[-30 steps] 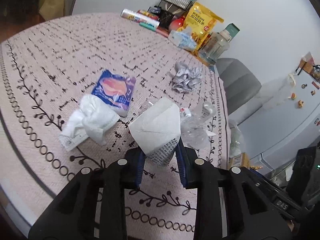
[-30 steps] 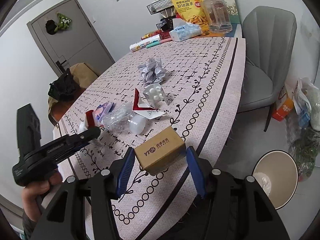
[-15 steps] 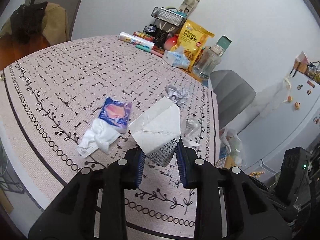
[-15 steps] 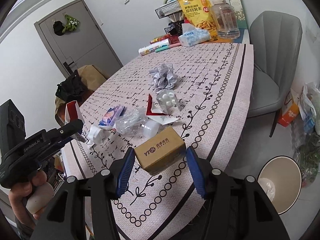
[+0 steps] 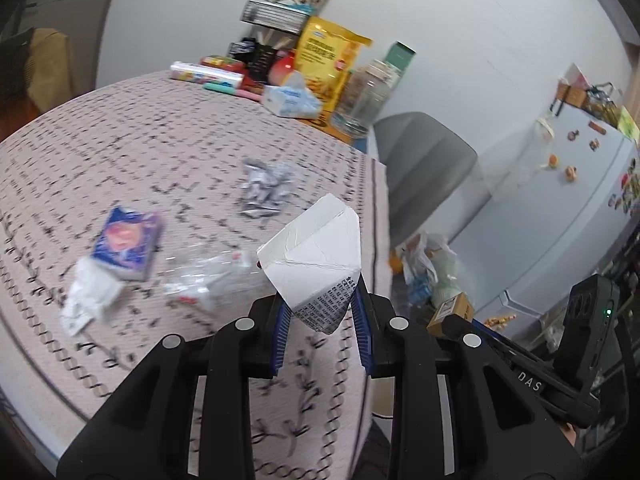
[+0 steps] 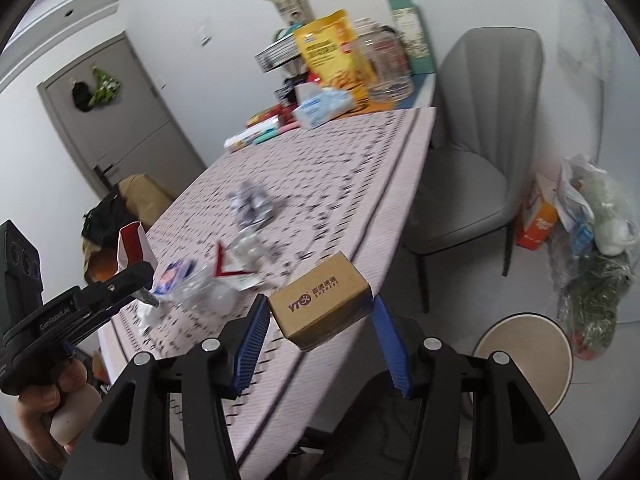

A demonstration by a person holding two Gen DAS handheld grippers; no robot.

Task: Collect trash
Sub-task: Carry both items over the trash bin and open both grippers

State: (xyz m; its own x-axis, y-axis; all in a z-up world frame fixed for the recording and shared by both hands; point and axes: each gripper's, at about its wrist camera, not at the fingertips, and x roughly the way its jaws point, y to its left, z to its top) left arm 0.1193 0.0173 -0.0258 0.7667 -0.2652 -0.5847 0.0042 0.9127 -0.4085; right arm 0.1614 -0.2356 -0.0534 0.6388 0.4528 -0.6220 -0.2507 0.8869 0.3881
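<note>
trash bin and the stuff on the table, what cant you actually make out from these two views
- Trash bin, right wrist view: its near side is hidden behind the right tongs; contents unclear.
- Clear plastic wrapper, left wrist view: motion blur smears its outline.
- Carton in the left tongs: small print unreadable.
- Cardboard box: its underside faces away.

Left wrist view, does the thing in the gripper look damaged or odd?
Yes. The white folded paper carton clamped in the left gripper is crushed flat and creased, tilted sideways above the patterned pink tablecloth.
</note>
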